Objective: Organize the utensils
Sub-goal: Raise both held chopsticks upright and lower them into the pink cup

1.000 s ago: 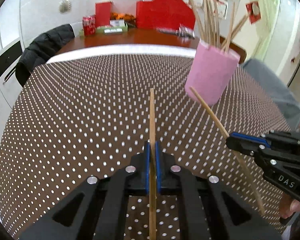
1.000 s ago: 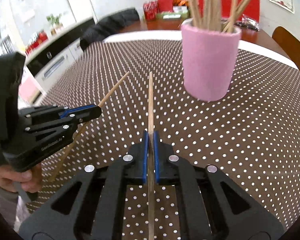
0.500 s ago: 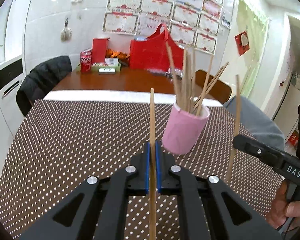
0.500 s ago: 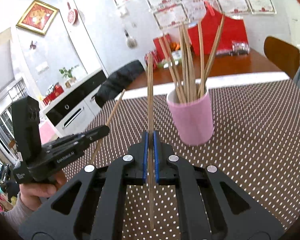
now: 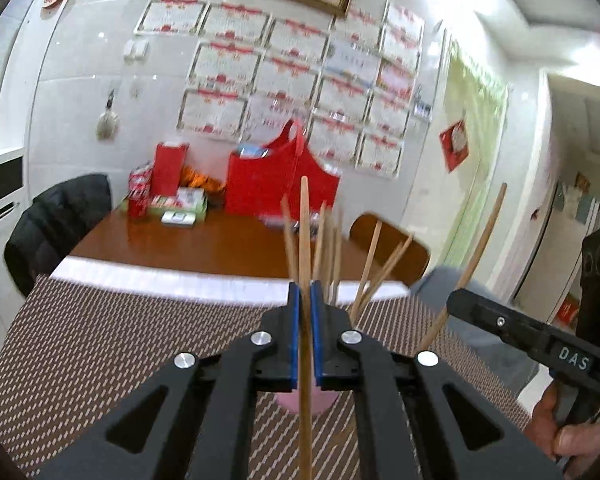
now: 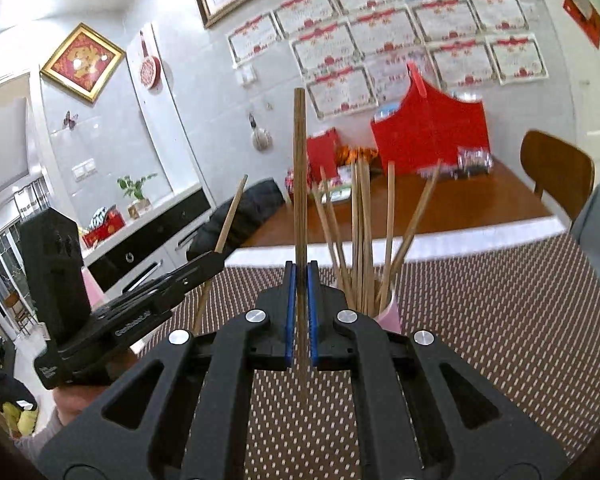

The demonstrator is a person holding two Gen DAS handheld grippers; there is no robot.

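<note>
The left gripper (image 5: 305,300) is clamped narrowly on 1 wooden chopstick (image 5: 305,240), which is held upright between the blue pads (image 5: 294,336) and is seen running from below the jaws to well above them. The right gripper (image 6: 301,280) is likewise closed tight on a second, darker chopstick (image 6: 299,168), also upright between its pads.

In the left wrist view, the right gripper is seen at the right edge, gripped by a hand (image 5: 572,428), with its chopstick tilted across the jaws. In the right wrist view, the left gripper is seen at the left, with its own chopstick slanting up past its tip.

A pink cup (image 6: 390,314) is set on the brown dotted tablecloth (image 6: 500,320), just beyond both grippers; it is largely hidden behind the jaws in each view. A bundle of chopsticks (image 6: 360,232) stands in it, fanned outward at the top. Neither held chopstick is seen inside the cup.

On the far wooden table (image 5: 204,244), a red bag (image 5: 268,184) is placed near the wall.
</note>
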